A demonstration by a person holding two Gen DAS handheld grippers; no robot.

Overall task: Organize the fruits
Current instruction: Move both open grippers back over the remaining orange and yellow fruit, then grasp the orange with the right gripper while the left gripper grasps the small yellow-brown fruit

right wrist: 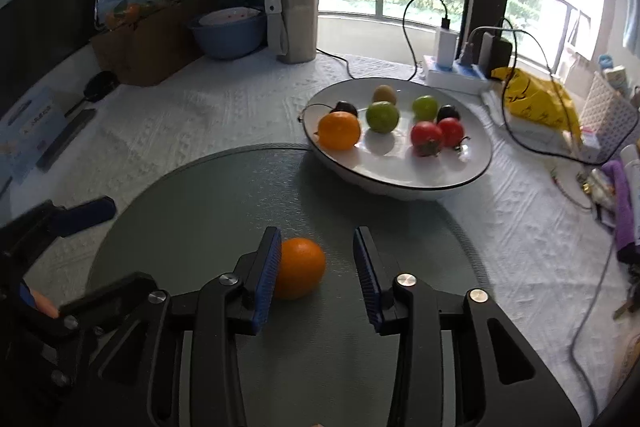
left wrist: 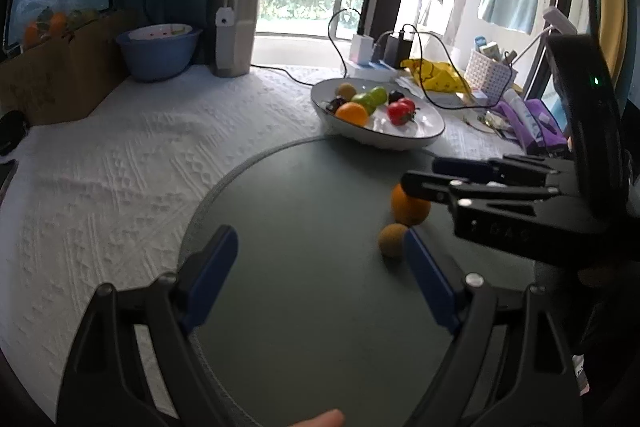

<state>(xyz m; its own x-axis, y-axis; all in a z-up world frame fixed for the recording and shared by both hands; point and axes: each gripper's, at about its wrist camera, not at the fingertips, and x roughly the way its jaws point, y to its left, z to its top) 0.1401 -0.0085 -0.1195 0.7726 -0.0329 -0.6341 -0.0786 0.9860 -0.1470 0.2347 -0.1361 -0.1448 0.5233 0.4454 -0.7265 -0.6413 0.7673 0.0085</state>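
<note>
Both grippers hang over the round grey-green mat (right wrist: 224, 187) at the bottom of their frames. Right gripper (right wrist: 316, 267) has its blue-padded jaws apart around empty mat, the loose round orange (right wrist: 300, 269) lying just outside against the left pad, not clamped. Left gripper (left wrist: 320, 267) stands wide apart and empty at lower centre, a small brown kiwi-like fruit (left wrist: 393, 239) just beside its right pad. Farther up, the white shallow bowl with a dark rim (right wrist: 400, 183) sits at the mat's far edge, holding another orange, green, red, dark and brown fruits. Judging by this, the step in hand is picking up the last loose fruits for the bowl; next, the right jaws would need to shift left to straddle the orange before closing. Only the left wrist view shows the brown fruit on the mat; only the right wrist view shows the orange's place against the pad.
</note>
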